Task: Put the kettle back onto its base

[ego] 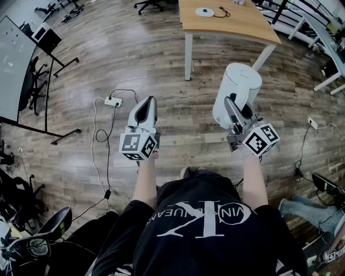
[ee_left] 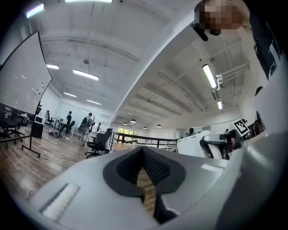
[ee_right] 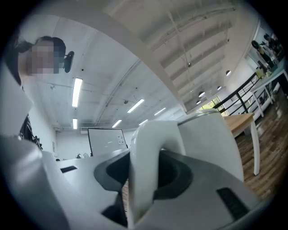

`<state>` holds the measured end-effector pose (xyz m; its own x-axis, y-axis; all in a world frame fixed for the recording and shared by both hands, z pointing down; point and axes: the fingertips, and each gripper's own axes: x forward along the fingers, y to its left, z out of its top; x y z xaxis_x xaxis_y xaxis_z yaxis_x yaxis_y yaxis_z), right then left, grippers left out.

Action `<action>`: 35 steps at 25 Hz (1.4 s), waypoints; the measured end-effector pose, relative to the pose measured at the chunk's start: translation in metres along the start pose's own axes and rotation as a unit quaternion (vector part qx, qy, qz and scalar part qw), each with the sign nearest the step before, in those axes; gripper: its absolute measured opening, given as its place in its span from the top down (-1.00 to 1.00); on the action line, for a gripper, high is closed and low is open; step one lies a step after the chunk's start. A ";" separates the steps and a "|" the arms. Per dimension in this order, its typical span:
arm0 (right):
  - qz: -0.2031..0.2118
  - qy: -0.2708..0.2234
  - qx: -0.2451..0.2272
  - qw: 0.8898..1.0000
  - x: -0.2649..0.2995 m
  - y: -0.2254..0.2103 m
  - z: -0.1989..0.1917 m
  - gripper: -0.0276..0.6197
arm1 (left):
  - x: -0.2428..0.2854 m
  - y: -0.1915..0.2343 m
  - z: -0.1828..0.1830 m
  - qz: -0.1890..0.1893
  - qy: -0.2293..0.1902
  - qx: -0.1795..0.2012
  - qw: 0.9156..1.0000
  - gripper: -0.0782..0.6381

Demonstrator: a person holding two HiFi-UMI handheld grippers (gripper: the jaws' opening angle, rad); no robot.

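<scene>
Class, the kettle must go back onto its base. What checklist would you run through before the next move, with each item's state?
1. Right gripper clamped on the handle of the kettle: ok.
2. Kettle upright: ok.
3. Base in sight on the table: ok.
4. Kettle above base: not ok, it hangs over the floor, short of the table.
5. Left gripper empty, apart from kettle: ok.
6. Water level: cannot tell.

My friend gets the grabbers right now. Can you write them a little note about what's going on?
Left gripper: shut, empty, held over the floor.
Right gripper: shut on the kettle's handle; the white kettle hangs in the air.
Base: round white disc on the wooden table ahead, nothing on it.
Done: kettle is gripped. Left: carry it to the table, set it on the base.
</scene>
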<state>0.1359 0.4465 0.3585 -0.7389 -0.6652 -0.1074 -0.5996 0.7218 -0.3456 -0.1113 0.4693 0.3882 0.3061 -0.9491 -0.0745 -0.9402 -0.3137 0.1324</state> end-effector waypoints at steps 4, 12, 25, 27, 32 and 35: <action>-0.001 -0.006 0.005 1.000 0.001 -0.001 0.003 0.48 | 0.004 0.001 0.002 -0.002 0.002 -0.001 1.000 0.75; -0.006 -0.009 -0.003 1.000 -0.004 0.005 0.004 0.48 | -0.002 0.004 -0.001 -0.009 0.000 -0.006 1.000 0.75; -0.013 -0.034 0.009 0.999 -0.002 -0.008 0.010 0.48 | 0.009 0.013 -0.003 -0.021 -0.002 -0.002 1.000 0.75; -0.012 -0.034 0.008 0.999 0.006 -0.016 0.012 0.48 | 0.021 0.017 -0.004 -0.022 -0.002 0.001 1.000 0.75; -0.014 -0.029 0.013 0.999 0.039 -0.046 0.010 0.48 | 0.057 0.038 -0.005 -0.022 0.001 0.007 1.000 0.75; -0.010 -0.027 0.022 0.999 0.062 -0.066 0.014 0.48 | 0.082 0.053 -0.005 -0.014 0.004 0.005 1.000 0.75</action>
<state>0.1341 0.3549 0.3617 -0.7082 -0.6898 -0.1502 -0.5992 0.6998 -0.3889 -0.1353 0.3749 0.3945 0.3328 -0.9404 -0.0697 -0.9330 -0.3391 0.1205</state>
